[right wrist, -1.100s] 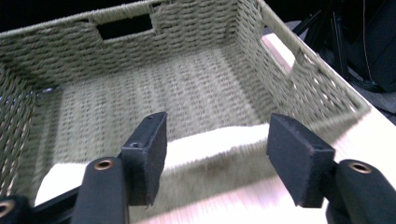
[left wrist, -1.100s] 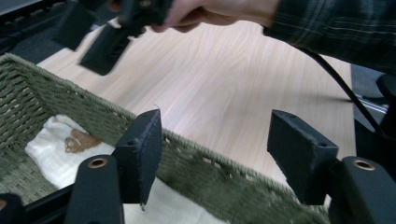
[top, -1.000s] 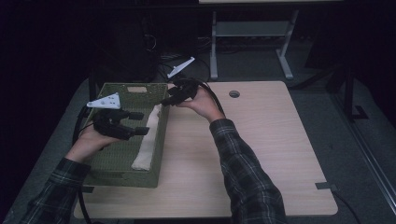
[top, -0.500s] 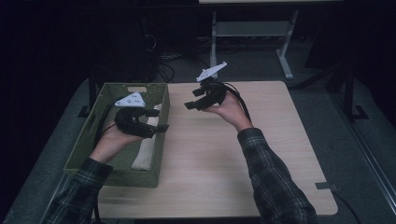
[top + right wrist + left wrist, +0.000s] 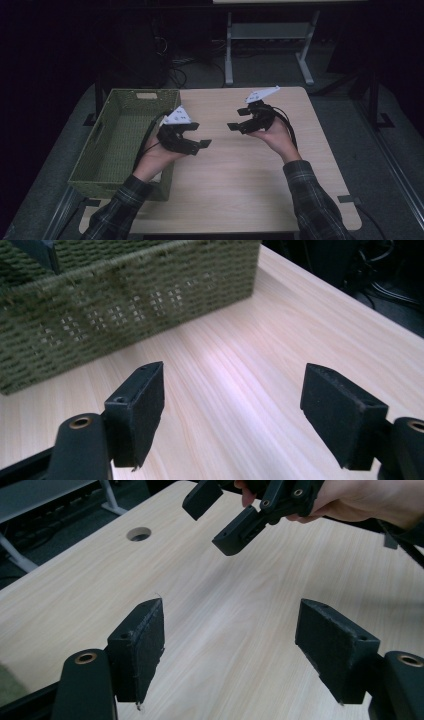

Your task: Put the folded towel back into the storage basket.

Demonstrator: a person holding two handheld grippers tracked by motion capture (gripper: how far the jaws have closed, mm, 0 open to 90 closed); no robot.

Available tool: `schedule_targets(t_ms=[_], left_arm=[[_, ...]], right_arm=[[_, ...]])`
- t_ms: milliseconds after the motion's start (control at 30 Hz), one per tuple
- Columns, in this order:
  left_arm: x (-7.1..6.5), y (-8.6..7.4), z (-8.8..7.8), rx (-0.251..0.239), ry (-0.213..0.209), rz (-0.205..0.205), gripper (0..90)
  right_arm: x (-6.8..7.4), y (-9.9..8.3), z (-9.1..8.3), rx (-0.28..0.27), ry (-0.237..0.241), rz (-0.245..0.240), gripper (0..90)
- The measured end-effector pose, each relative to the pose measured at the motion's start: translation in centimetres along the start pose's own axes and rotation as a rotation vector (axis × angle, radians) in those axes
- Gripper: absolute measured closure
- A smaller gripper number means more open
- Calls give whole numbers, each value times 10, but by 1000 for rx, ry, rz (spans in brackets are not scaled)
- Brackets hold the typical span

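- Both hands have come away from the green woven basket (image 5: 120, 140) since a second ago: then the two grippers were at or over it, with a pale, cloth-like thing lying inside; now they hover over the bare wooden table (image 5: 250, 190), facing one another, and that pale thing cannot be made out in the basket.
- Left gripper (image 5: 192, 142): jaws wide apart with nothing between them, its own view showing only bare tabletop between the pads. It hangs just past the basket's right wall, the forearm crossing over the near right corner.
- Right gripper (image 5: 239, 124): also empty, and its jaws have just been opening, with clear wood grain between them in its own view (the basket's woven side fills the background there). It is held well apart from the basket, nearer the table's middle.
- Basket: it sits on the table's left side, its left wall hanging over the edge. Whether anything lies in it I cannot tell; the floor of it is dim and the left arm covers the near end.
- Step in hand, as I judge it: a release or handover at the basket is done, and both hands are pulling back to a neutral pose.
- Next move calls for a fresh target; with nothing loose on the tabletop, either hand would most likely reach back to the basket, jaws kept open until they straddle a rim or whatever is inside.
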State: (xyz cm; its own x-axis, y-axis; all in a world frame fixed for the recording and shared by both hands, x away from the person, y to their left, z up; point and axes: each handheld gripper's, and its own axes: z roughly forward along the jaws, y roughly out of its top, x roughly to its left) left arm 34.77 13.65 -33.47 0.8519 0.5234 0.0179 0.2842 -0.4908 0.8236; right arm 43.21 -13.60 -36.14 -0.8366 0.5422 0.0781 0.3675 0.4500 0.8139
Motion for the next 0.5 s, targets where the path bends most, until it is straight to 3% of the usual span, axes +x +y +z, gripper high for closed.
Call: schedule_targets(t_ms=[233, 333, 433, 500], left_arm=[[-23, -11, 34, 9, -7, 8, 275], [-29, -19, 46, 25, -18, 11, 274], [-33, -26, 55, 35, 6, 41, 273], [-34, -31, 61, 31, 3, 35, 263]], right_arm=[[1, -38, -15, -10, -32, 29, 225], [2, -56, -21, 4, -42, 43, 215], [2, -70, -26, 3, -48, 62, 202], [3, -79, -28, 2, -51, 75, 194]])
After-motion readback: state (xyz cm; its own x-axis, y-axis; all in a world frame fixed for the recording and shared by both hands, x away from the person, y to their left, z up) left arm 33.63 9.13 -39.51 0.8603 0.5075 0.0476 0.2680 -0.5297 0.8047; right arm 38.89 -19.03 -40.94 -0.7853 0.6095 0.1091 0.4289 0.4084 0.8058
